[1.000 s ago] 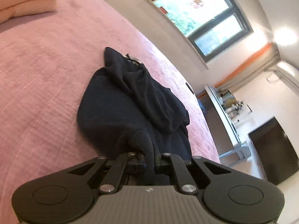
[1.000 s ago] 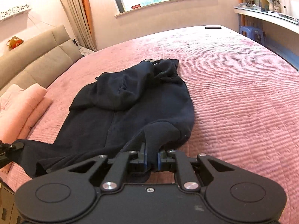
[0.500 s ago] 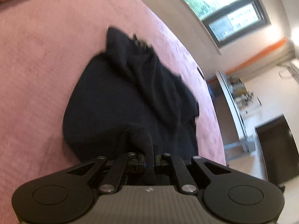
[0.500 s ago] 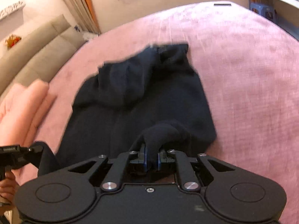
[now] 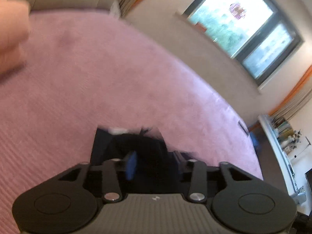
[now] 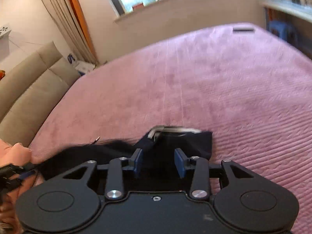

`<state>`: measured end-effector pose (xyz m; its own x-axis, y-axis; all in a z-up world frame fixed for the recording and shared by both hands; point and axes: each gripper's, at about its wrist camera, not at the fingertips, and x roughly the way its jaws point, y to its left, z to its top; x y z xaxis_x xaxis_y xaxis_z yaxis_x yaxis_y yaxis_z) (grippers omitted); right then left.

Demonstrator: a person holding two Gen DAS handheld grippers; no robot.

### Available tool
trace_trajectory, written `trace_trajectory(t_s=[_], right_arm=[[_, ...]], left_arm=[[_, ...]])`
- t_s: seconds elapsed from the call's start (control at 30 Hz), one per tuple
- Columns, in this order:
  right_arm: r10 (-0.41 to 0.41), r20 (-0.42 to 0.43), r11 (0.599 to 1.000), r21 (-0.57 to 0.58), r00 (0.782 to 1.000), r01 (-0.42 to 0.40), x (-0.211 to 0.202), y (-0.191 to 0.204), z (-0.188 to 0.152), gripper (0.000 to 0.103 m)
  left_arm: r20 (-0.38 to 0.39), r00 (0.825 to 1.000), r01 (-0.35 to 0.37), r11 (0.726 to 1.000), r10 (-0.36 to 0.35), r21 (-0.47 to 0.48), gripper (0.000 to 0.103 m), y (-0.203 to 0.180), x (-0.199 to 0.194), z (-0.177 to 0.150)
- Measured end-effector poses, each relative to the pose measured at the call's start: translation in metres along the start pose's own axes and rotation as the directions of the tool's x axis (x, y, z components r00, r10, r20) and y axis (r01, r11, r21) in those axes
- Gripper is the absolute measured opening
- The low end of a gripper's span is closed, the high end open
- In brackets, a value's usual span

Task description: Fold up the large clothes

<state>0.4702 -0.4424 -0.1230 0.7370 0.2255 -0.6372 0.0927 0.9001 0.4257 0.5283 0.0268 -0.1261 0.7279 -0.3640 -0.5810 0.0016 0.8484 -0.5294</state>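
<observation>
A dark navy garment (image 6: pixel 187 142) lies on the pink bedspread (image 6: pixel 224 89), mostly hidden under the grippers. Its collar edge with a pale label (image 6: pixel 173 129) shows just ahead of my right gripper (image 6: pixel 159 162), whose blue pads (image 6: pixel 137 162) stand apart and hold nothing. In the left wrist view the garment (image 5: pixel 136 142) lies bunched below my left gripper (image 5: pixel 154 162), which is also open; one blue pad (image 5: pixel 131 164) shows, the view is blurred. The left gripper also shows at the left edge of the right wrist view (image 6: pixel 11 173).
A beige headboard (image 6: pixel 29 81) runs along the left. Folded peach bedding (image 5: pixel 11 39) lies at the bed's head. A window (image 5: pixel 241 25), curtains (image 6: pixel 64 21), a shelf with items (image 5: pixel 288 136) and a dark phone-like object (image 6: pixel 243 29) on the far bed corner.
Both grippers carried the garment's near edge forward over the rest of it and have opened, letting the cloth go. The garment now shows folded shorter, close under the grippers.
</observation>
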Motion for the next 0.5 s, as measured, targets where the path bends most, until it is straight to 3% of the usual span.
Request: trace_trajectory(t_s=[0.2,0.37,0.5], right_arm=[[-0.07,-0.074,0.985,-0.161,0.995,0.058,0.019,-0.01,-0.019,0.057],[-0.059,-0.063,0.983,-0.18,0.996,0.047,0.054,-0.007,0.001,0.057],[-0.063,-0.053,0.982,-0.183,0.997,0.052,0.079,-0.003,0.025,0.07]], left_arm=[[-0.099,0.987,-0.118,0.987,0.129,0.109,0.055,0.016,0.017,-0.014],[-0.134,0.98,-0.12,0.976,0.145,0.183,0.055,0.02,0.046,0.005],[-0.131,0.98,-0.116,0.962,0.152,0.249,0.059,0.011,0.066,0.017]])
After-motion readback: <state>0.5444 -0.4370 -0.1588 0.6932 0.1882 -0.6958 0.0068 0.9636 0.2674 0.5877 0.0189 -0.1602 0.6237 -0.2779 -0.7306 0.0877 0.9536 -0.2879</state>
